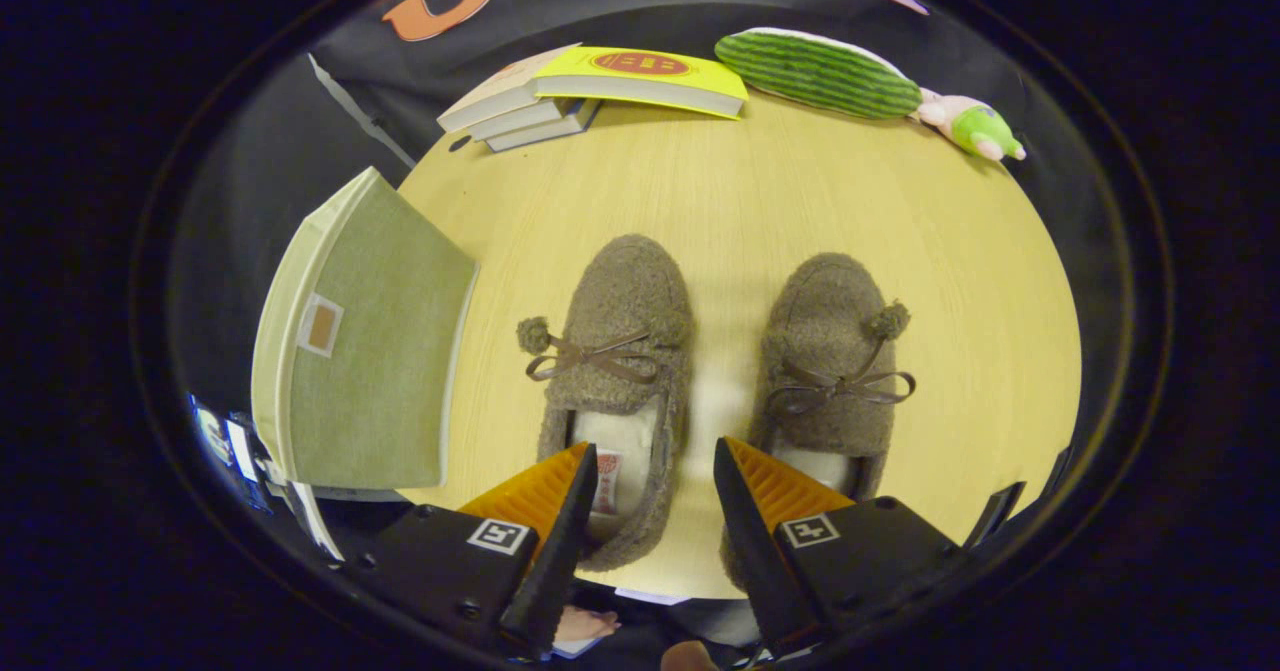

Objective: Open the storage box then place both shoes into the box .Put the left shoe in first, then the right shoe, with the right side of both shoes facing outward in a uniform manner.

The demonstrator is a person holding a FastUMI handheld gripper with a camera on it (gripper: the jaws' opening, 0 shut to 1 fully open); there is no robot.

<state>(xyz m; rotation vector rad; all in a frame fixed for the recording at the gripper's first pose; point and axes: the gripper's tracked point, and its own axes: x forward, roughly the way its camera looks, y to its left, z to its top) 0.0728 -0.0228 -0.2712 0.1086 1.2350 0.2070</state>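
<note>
The gripper point(650, 471) hangs above the near edge of the tabletop point(960, 251) with its fingers point(545, 496) spread wide and holding nothing; bare wood and the inner flank of one shoe show in the gap between them.

The storage box point(365, 351), a green fabric-covered case with a pale rim and a small tag on its face, stands off to the left of the fingers, at the tabletop's left edge. Its lid appears closed, so the opening step is judged not yet done.

The two brown fleece shoes lie side by side just ahead of the fingers, apart from each other, long axes running away from the gripper, toes far and heels near. The left-hand shoe point(620, 371) has its heel opening partly behind the left finger; the right-hand shoe point(835, 361) has its heel partly behind the right finger. Neither is touched, as far as can be told.

Governing relation: the box lies to the left and slightly forward of the fingers, well clear of both shoes. The coming move is judged to call for a swing leftward, away from the shoes.

Beyond the shoes, at the far edge: stacked books point(600, 86), a green striped plush point(815, 71) and a small toy point(975, 126).
</note>
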